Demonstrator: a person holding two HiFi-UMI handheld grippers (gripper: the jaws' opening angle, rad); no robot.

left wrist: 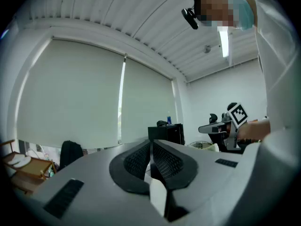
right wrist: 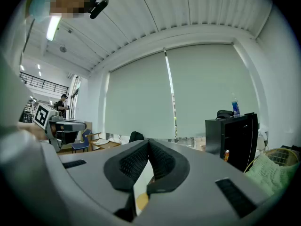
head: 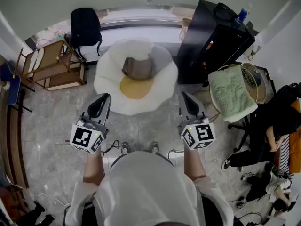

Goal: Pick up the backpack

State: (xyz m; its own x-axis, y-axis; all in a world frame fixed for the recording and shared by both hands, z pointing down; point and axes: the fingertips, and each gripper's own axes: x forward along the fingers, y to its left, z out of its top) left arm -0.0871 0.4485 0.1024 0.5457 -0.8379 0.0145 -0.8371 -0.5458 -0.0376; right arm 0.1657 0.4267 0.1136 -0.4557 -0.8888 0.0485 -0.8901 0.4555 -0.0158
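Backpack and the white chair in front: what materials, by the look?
Backpack: black matte fabric, likely nylon; soft slumped shape, straps hanging. White chair: plush, fuzzy textile, probably padded; soft lobed edges, no sheen.

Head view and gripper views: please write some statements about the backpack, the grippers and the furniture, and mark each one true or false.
1. The black backpack stands against the window wall, near the wooden shelf. True.
2. The left gripper and the right gripper both have their jaws together. True.
3. The left gripper holds the backpack. False: it is empty and far from the backpack.
4. A brown cushion lies on the white chair. True.
5. The backpack lies on the white chair. False: it is behind the chair, by the wall.
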